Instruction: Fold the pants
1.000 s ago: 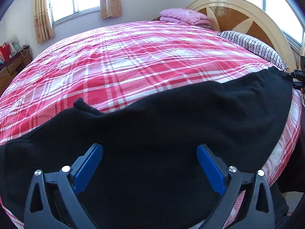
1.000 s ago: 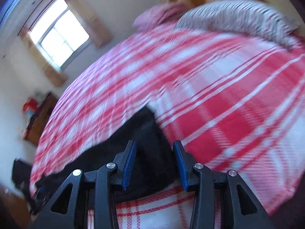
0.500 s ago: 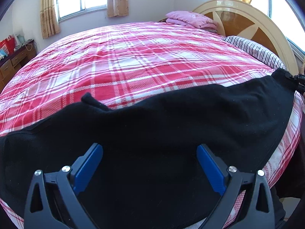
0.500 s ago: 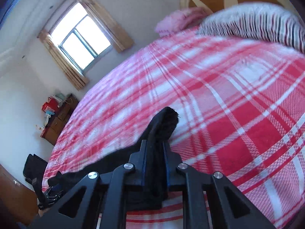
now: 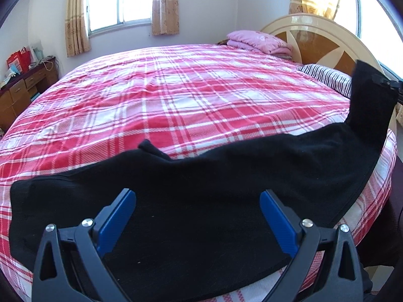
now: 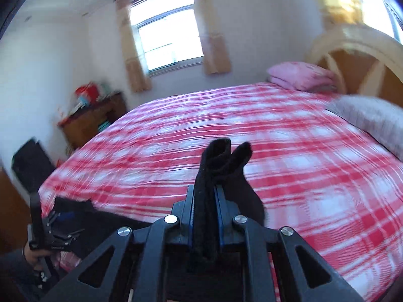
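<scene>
A bed (image 5: 176, 105) with a red-and-white plaid cover fills both views; a curtained window (image 5: 121, 2) sits at the top, a wooden desk (image 5: 22, 85) at the left edge, a folded pink blanket (image 5: 259, 41) and an arched headboard (image 5: 327, 42) at upper right. No writing is legible. The black pants (image 5: 201, 196) lie along the bed's near edge, long axis left to right, their right end lifted. The left tongs (image 5: 197, 221) hover wide apart above them. The right tongs (image 6: 205, 214) are clamped on the raised pants end.
</scene>
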Tool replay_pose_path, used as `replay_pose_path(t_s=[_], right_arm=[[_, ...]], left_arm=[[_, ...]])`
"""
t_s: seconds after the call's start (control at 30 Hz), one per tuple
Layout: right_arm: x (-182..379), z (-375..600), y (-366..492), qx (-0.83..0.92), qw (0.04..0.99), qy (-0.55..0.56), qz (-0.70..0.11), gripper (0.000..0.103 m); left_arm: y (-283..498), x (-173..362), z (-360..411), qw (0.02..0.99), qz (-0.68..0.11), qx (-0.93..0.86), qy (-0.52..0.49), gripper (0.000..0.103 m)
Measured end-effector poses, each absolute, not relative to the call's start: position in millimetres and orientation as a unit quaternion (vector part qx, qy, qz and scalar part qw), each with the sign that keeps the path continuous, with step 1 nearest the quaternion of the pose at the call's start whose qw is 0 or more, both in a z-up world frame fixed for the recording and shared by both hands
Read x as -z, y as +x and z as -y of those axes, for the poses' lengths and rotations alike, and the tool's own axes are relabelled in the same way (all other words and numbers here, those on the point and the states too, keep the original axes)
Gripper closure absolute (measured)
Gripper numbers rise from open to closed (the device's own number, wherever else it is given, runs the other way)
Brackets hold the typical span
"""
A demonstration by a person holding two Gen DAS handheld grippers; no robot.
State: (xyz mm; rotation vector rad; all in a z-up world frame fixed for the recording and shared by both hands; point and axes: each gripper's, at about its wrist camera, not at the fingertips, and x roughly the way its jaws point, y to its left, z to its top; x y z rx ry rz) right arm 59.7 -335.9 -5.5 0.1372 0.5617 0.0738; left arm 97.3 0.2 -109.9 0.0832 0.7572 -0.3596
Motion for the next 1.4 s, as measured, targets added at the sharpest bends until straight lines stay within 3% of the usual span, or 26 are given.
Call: replay_pose_path(t_s=[0.3,0.7,0.73,0.87,1.07,1.13,1.4], right_arm=[[81.7,188.7,91.1,-0.133,0.925,-0.040,-0.354,0.089],[138.4,170.2,101.9,-0.159,0.895,-0.054,-0.413,0.088],[139.9,170.4,102.3,-0.163,0.893,-0.050,-0.418,0.086],[133.9,179.3,102.8,-0.224,0.868,-0.011,-0.442,0.050],[95.3,218.3,96.3,-0.196,0.887,-0.027,-0.418,0.049],[87.0,240.3,99.9,-0.165,0.894,-0.020,-0.417,0.049],[70.5,324.5,109.4,-0.086,0.910,0.079,-0.398,0.049]], left_arm=[[91.6,104.8,-17.8,0.919,-0.355,0.172,0.026,0.002],[87.2,111.1,-7.6,0.908,-0.362,0.210,0.017,0.002],[87.0,111.0,-4.6,0.906,-0.364,0.218,0.017,0.002],[92.4,107.6,6.3,0.891,-0.376,0.253,-0.003,0.002],[108.4,108.6,34.9,0.855,-0.408,0.315,-0.055,0.002],[114.8,111.8,47.2,0.847,-0.419,0.322,-0.064,0.005],[128.7,127.2,98.1,0.828,-0.462,0.316,-0.037,0.039]])
